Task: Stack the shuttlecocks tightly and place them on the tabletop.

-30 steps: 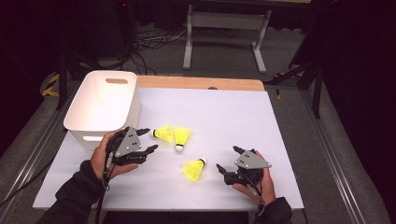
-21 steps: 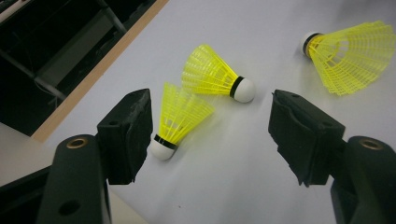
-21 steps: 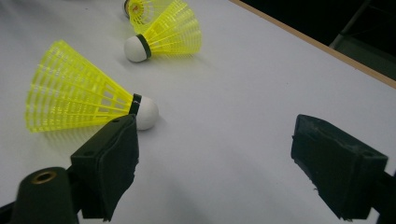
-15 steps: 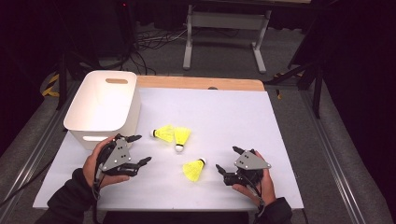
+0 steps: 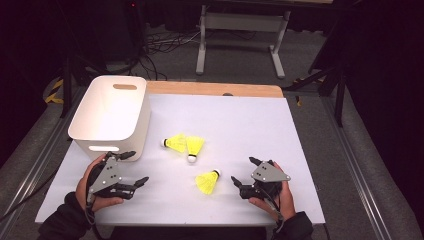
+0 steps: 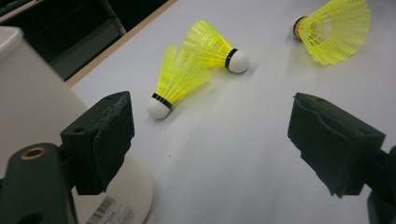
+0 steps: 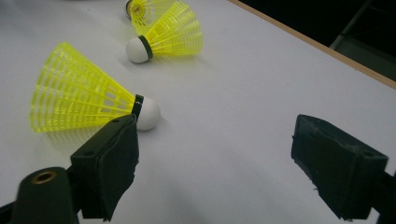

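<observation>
Three yellow shuttlecocks are seen lying on the white table beside the bin, both the left gripper and right gripper held wide open and empty; the nearest is best pinched across its cork, not its skirt

The three shuttlecocks are bright yellow, their skirts a fine open lattice of ribs, each with a white cork ringed by a thin black band. One lies just ahead of the right gripper; the other two, shuttlecock and shuttlecock, lie ahead of the left gripper, farther off. Both grippers are black, jaws matt and dark, with a brass-coloured eyelet at the left jaw's base and a grey top plate. The bin beside the left gripper is plain white, with a small barcode label low on its wall. The worktop is pale grey-white, edged with a light wood strip at its far side. The sleeves are black.
</observation>
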A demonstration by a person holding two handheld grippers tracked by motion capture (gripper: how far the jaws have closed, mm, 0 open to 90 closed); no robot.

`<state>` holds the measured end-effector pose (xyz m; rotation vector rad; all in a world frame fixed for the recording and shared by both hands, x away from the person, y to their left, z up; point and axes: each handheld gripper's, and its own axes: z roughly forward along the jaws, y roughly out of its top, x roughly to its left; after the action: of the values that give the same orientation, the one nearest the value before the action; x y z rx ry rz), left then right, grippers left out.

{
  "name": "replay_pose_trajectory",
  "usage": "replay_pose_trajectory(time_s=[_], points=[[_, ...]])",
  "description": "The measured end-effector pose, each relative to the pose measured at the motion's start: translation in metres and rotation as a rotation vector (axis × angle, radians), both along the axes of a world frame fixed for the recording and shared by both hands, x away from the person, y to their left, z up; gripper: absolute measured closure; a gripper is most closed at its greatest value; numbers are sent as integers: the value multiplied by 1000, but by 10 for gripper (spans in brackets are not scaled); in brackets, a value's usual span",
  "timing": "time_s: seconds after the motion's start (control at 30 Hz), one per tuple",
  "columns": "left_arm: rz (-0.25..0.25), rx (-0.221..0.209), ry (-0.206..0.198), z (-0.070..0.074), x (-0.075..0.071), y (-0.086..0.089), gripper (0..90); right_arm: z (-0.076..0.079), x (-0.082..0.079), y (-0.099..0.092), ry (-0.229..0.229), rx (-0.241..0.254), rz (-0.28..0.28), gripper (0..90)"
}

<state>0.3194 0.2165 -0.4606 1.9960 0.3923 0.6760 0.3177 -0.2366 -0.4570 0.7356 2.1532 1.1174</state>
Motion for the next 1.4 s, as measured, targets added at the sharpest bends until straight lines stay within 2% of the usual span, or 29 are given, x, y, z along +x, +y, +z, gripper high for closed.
replay_pose_trajectory(time_s=[0.07, 0.27, 0.43, 0.6, 0.9, 1.0, 1.17, 1.37, 1.4], points=[[15, -7, 0, -3, -2, 7, 145, 0, 0, 0, 0, -2, 1, 161], [41, -55, 46, -11, -6, 25, 128, 0, 0, 1, 1, -3, 4, 160], [66, -79, 55, -17, -11, 39, 85, 0, 0, 1, 1, -1, 4, 159], [75, -83, 58, -20, -15, 48, 56, 0, 0, 0, 0, 1, 1, 157], [67, -74, 74, -25, -19, 50, 37, 0, 2, 0, 17, 11, -4, 121], [66, -90, 84, -25, -19, 50, 37, 2, 3, -2, 20, 24, -3, 116], [52, -68, 84, -27, -18, 47, 37, 7, 6, -3, 27, 37, 11, 115], [41, -51, 88, -28, -17, 43, 37, 23, 18, -2, 54, 72, 38, 132], [40, -57, 89, -28, -17, 43, 37, 29, 22, -1, 71, 83, 61, 140]])
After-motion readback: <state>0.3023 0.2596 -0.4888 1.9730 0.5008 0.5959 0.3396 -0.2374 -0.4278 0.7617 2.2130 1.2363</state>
